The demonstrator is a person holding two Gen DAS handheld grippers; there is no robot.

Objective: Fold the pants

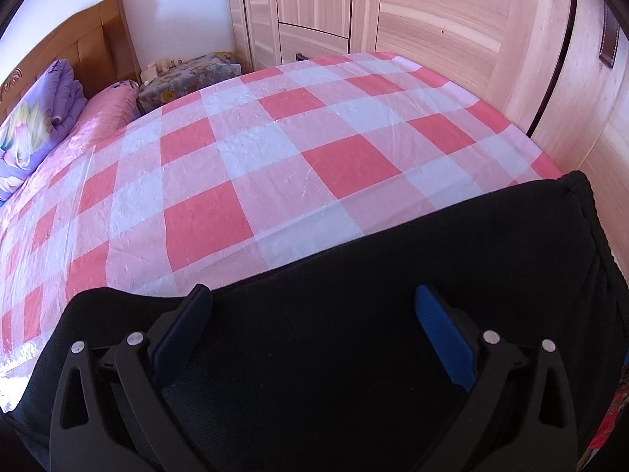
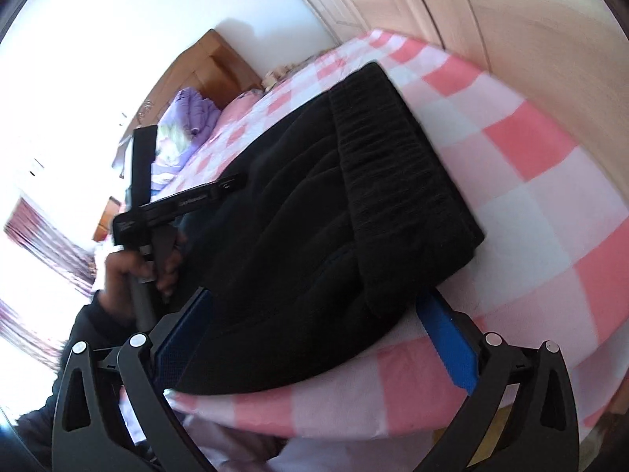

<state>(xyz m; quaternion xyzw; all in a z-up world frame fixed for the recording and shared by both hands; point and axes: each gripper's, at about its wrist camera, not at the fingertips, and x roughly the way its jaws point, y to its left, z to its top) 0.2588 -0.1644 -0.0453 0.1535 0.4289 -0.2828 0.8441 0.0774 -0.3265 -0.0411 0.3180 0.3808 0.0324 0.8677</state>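
Black pants [image 1: 354, 334] lie folded on the pink checked bed sheet [image 1: 243, 165], filling the bottom of the left wrist view. My left gripper [image 1: 313, 295] hovers open just above them, with only fabric between its blue fingers [image 1: 444, 338]. In the right wrist view the pants [image 2: 298, 244] lie near the bed's edge, ribbed waistband [image 2: 397, 181] to the right. My right gripper [image 2: 314, 297] is open, its fingertips on either side of the pants' near edge. A hand [image 2: 129, 271] holds the left gripper's handle [image 2: 177, 202] at the pants' left side.
A wooden headboard [image 1: 90, 55] and a purple quilt [image 1: 43, 114] with a pink pillow [image 1: 110, 106] are at the far left. A cloth-covered nightstand [image 1: 188, 74] stands behind the bed. A light wood wardrobe [image 1: 432, 11] runs along the right side. The sheet [image 2: 354, 405] hangs over the near edge.
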